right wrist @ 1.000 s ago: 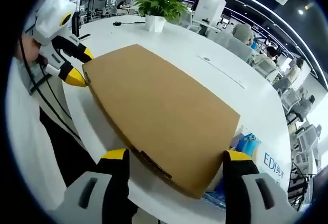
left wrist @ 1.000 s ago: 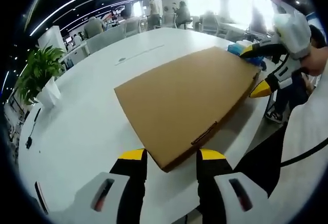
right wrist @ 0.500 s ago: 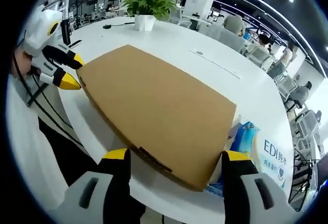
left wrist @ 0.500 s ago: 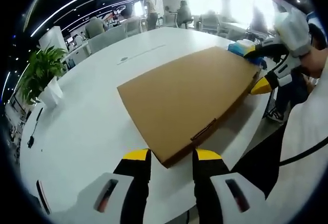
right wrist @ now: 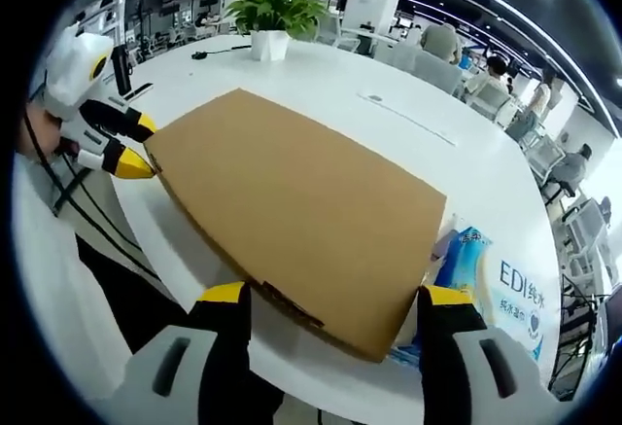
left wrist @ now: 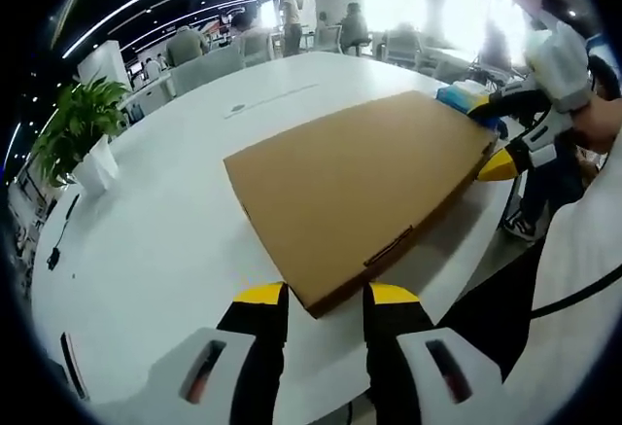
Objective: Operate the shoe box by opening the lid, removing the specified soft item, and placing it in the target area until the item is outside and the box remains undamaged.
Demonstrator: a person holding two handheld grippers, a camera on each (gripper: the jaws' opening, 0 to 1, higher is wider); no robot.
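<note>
A flat brown cardboard shoe box (left wrist: 360, 177) lies closed on the white table (left wrist: 165, 211), its lid down. My left gripper (left wrist: 325, 297) is open, its yellow-tipped jaws straddling the box's near corner. From the other side, the left gripper (right wrist: 134, 143) sits at the box's (right wrist: 301, 206) far left corner. My right gripper (right wrist: 332, 299) is open wide, with the box's near edge between its jaws. The right gripper (left wrist: 491, 133) also shows at the far right corner, one jaw above the lid and one below. The inside of the box is hidden.
A blue printed soft pack (right wrist: 474, 262) lies against the box's right end and appears as the blue pack (left wrist: 459, 94). A potted plant (left wrist: 73, 138) stands far left. Seated people and chairs ring the table behind. The person's white clothing borders the table edge (right wrist: 146, 250).
My left gripper's jaws have drawn slightly closer together around the box corner. Both views have shifted a little; the box has not moved.
</note>
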